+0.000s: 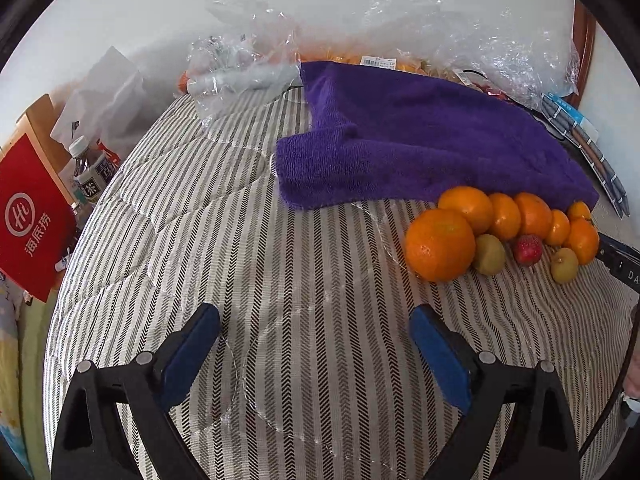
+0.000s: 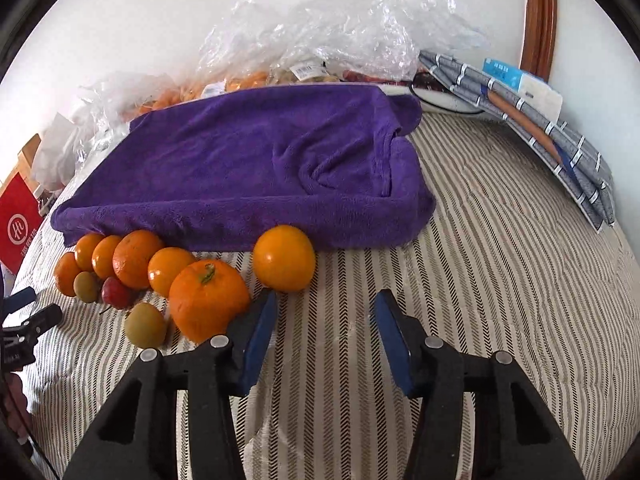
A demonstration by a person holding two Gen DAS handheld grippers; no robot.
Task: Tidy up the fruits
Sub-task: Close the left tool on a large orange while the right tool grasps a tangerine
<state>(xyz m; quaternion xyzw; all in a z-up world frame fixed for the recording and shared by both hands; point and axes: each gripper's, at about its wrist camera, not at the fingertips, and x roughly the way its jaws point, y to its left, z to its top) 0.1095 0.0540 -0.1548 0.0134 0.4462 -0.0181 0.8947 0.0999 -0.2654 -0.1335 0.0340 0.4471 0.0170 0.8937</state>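
Note:
A row of several oranges lies along the front edge of a purple towel, with a big orange at its left end. Two small green fruits and a red fruit lie in front of the row. My left gripper stands wide open over the striped cloth, left of the fruit, with nothing between its fingers. In the right wrist view, my right gripper is partly open and empty. Its left finger is close beside a stemmed orange, and a lone orange lies just beyond it.
The striped cloth covers the whole surface. Crumpled clear plastic bags with more fruit lie behind the towel. A folded grey item lies at the far right. A red bag and a bottle stand off the left edge.

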